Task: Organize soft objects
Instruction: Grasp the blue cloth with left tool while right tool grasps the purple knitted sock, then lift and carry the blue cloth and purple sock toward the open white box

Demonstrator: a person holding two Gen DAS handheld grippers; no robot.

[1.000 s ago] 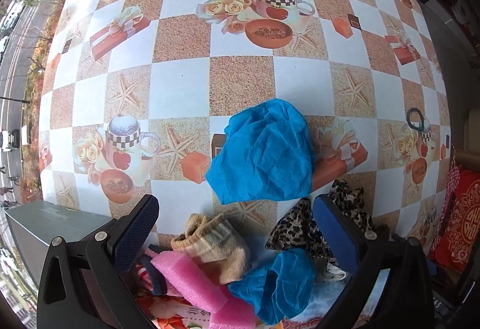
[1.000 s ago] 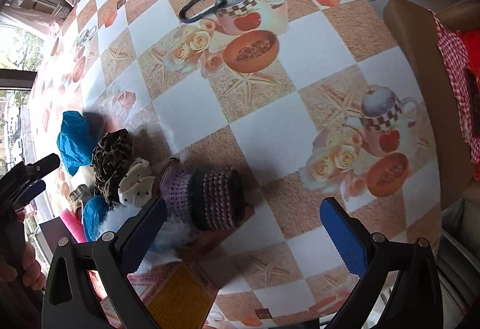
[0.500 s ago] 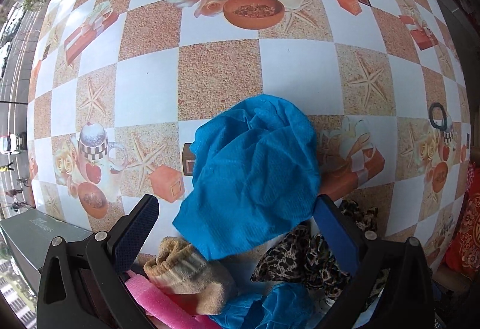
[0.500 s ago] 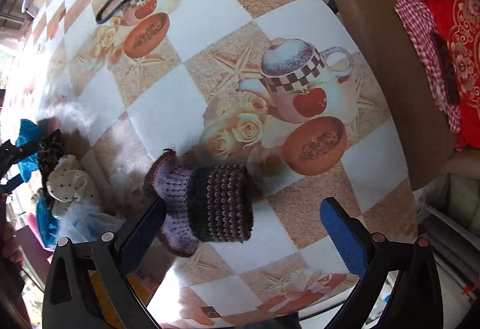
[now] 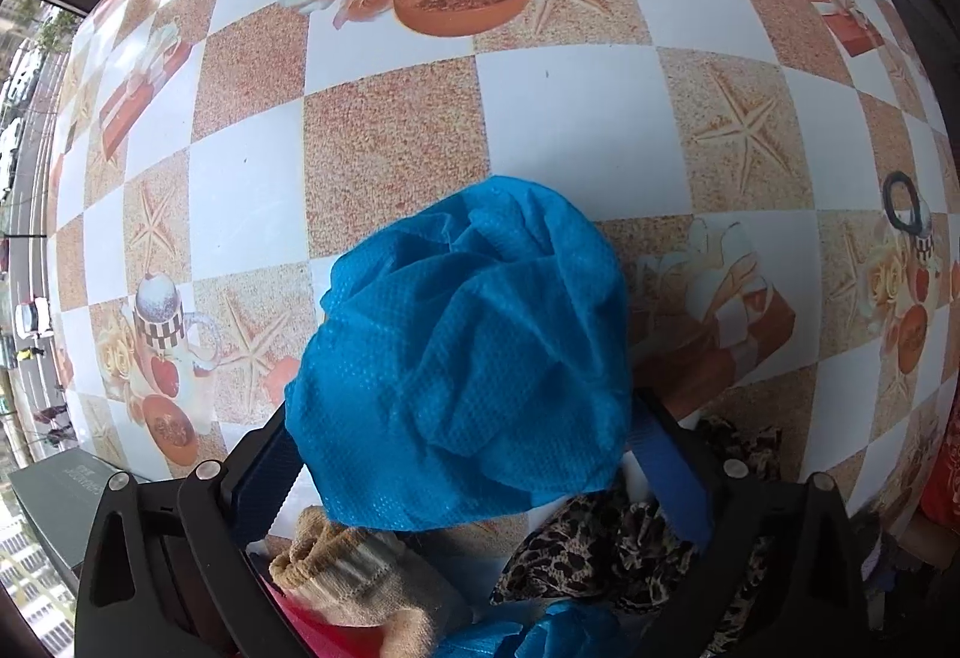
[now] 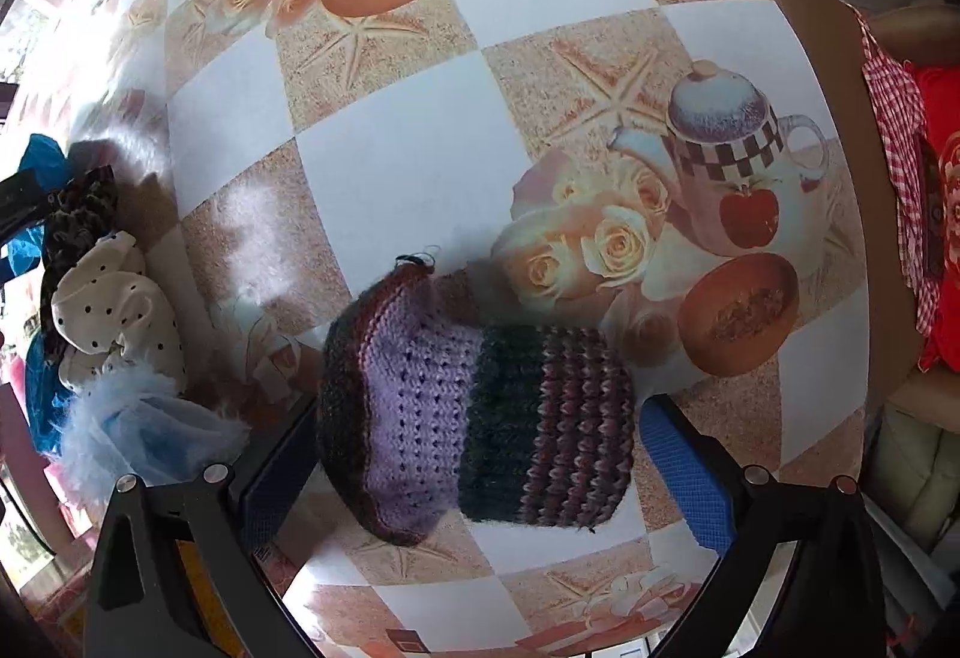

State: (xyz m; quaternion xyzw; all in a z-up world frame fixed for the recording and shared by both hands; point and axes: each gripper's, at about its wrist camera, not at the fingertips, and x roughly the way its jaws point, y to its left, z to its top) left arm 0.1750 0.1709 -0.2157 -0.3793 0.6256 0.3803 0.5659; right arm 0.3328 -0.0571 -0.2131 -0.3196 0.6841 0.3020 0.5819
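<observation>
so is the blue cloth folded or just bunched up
Bunched up: the blue cloth lies in a crumpled mound with irregular creases and no straight folded edges.

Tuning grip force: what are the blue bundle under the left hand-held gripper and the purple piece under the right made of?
Blue bundle: looks like thin non-woven fabric, matte, with an embossed dot grid and sharp creases.
Purple piece: knitted yarn, probably wool or acrylic, showing ribbed stitches, an openwork lilac band and fuzzy edges.

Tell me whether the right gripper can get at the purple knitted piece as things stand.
Probably yes: the right gripper straddles the purple knitted piece, its jaws closing, nothing lying over it; the fluffy blue cloth sits clear to one side.
</observation>
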